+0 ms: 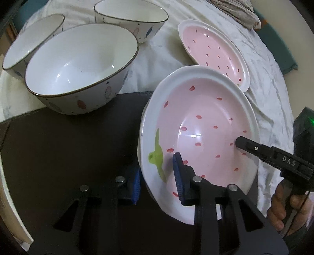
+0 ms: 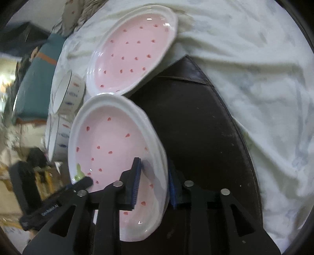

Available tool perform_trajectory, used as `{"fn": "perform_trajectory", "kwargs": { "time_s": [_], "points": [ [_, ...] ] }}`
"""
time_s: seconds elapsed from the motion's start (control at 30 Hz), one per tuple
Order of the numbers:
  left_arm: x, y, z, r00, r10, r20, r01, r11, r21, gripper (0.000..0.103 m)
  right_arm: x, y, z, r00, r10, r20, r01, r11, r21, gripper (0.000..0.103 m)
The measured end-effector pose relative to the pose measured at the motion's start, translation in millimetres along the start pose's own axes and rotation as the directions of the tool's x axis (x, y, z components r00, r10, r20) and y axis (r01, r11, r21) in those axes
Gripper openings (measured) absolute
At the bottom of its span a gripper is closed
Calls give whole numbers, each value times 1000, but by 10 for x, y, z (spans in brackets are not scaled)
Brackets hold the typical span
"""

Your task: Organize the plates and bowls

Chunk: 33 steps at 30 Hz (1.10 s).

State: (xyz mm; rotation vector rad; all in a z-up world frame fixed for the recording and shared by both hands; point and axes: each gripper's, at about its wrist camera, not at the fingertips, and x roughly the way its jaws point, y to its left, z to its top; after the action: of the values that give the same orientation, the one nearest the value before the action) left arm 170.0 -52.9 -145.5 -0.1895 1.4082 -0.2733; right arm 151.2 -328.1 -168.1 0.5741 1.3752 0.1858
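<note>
Gripping the pink plate by its near rim with the left gripper, jaws narrow, one blue pad flat on the spotted inner face beside the green leaf mark, the other tucked behind the rim. Holding it tilted over the right edge of the dark mat, with the white cloth showing beyond. Meeting the opposite rim with the right gripper, jaws narrow too, straddling the white edge with one pad over the pink face and one behind. Cannot tell from either view whether those pads actually press. A hand wrapped round that gripper's handle. Possibly a further white rim tucked just beneath the plate, hard to be sure. Just past the mat's far right corner, flat on the cloth, a second pink plate. At the mat's far left edge, the nearest bowl, upright. Just behind it on the cloth, a left bowl and a far bowl, all three close together.
</note>
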Motion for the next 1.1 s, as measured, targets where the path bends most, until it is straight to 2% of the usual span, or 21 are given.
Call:
{"fn": "perform_trajectory", "kwargs": {
  "time_s": [0.07,0.17,0.43,0.57,0.67,0.93,1.1],
  "points": [
    [-57,-10,-19,999,40,0,-40,999,12,23,-15,36,-39,1000,-17,15,17,1000,-10,30],
    [-136,43,-90,998,60,-1,-60,998,5,19,-13,22,-117,1000,-11,4,11,1000,25,29],
    [-350,274,-520,992,120,-34,-119,992,35,18,55,238,-537,998,-40,-56,37,998,-53,30],
    [-476,468,-683,995,95,-10,-95,995,-12,15,83,353,-731,995,-40,-88,33,996,-84,30],
    [-565,545,-811,995,101,-2,-101,995,-21,14,101,429,-896,995,-37,-98,27,994,-103,30],
    [-652,584,-1039,997,75,21,-74,997,-27,14,103,522,-1132,993,-37,-110,20,989,-146,30],
    [-646,553,-1043,997,70,24,-70,997,-10,14,81,546,-1203,993,-54,-105,38,988,-149,29]
  ]
}}
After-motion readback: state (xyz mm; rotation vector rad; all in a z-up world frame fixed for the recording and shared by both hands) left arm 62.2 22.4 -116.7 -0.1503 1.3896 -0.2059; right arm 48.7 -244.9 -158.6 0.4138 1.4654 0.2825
